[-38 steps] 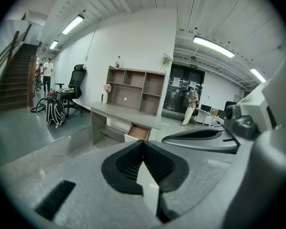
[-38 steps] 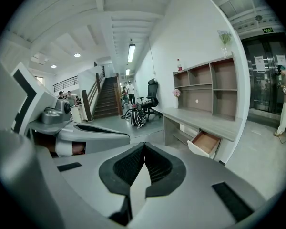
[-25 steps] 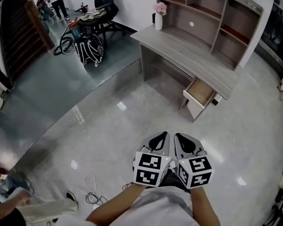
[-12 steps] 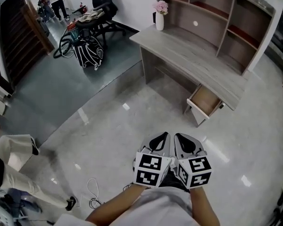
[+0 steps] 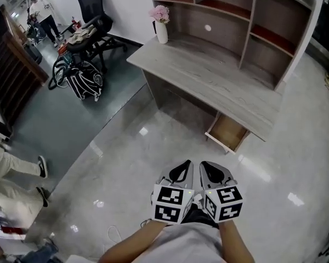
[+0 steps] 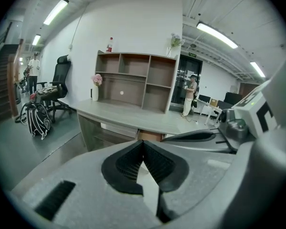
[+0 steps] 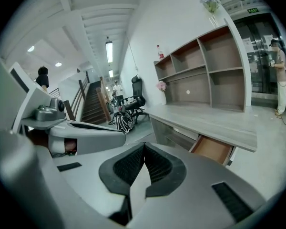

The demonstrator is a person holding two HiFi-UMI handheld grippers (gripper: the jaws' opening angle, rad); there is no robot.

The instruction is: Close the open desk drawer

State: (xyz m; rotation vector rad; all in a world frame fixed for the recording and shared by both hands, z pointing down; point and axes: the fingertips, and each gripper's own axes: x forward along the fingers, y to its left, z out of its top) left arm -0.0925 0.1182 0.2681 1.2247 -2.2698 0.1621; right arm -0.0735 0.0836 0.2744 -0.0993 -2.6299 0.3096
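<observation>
The left tongs [image 5: 186, 164] and right tongs [image 5: 204, 165] are clenched empty; the drawer [image 5: 228, 131], right of centre, should be met squarely on its front and pushed straight.

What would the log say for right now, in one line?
drawer: open, untouched | desk: ahead | left gripper: shut, empty | right gripper: shut, empty

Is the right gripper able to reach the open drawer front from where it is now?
Probably not yet: the right gripper is held well short of the drawer, with bare floor between. Nothing blocks the way.
</observation>
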